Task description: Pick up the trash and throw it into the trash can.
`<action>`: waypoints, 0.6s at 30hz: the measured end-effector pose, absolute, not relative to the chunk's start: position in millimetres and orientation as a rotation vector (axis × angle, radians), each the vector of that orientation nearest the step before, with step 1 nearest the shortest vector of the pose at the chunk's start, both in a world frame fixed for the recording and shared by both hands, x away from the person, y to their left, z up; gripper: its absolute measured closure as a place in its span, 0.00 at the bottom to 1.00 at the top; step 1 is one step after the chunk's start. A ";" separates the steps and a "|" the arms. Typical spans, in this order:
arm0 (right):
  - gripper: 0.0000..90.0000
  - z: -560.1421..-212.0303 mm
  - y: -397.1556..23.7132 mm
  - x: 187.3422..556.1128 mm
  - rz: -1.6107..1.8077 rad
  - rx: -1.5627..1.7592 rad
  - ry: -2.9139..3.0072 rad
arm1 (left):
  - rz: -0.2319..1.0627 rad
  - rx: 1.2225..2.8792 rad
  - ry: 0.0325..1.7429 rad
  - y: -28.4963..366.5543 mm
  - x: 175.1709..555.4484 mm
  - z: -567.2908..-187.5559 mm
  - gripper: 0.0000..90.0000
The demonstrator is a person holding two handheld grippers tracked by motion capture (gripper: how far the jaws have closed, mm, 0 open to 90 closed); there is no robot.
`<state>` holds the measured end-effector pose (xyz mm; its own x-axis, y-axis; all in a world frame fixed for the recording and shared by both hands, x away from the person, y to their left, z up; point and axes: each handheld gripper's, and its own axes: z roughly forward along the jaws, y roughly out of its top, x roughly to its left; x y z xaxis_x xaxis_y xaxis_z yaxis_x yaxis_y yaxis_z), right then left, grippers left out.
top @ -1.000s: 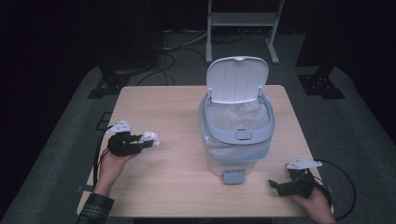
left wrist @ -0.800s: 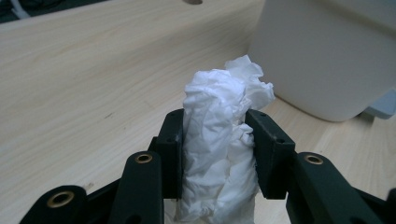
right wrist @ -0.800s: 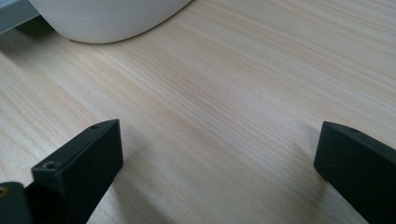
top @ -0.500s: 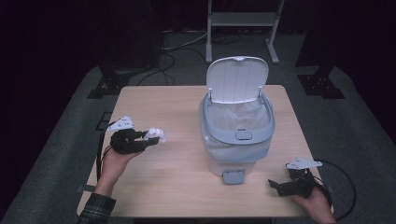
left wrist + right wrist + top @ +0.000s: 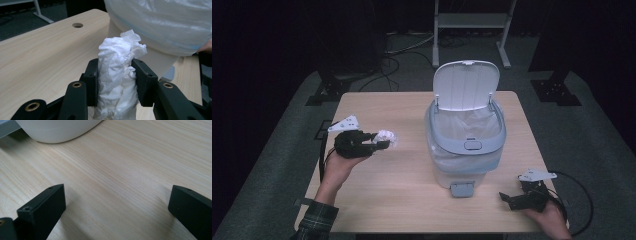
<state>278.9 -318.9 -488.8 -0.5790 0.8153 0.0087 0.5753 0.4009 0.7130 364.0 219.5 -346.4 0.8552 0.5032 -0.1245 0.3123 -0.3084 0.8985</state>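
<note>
Your left claw clamps a crumpled tissue, hiding its lower part; your right claw gapes over the table.

Lower end of crumpled white paper wad cut off by bottom edge in left gripper view, flanks covered by black jaws. Bottom of white lidded waste bin with clear plastic liner not visible behind liner folds. Bin top cropped in left gripper view.
</note>
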 end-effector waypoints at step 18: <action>0.00 -488.8 -318.9 278.8 0.979 1.204 2.321 | 0.161 1.884 0.483 196.9 364.6 -311.5 0.67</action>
<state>278.8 -318.9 -488.8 -0.5788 0.8154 0.0085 0.5754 0.4010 0.7129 364.6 196.9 -311.5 0.9067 0.4042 -0.1205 0.2510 -0.2875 0.9243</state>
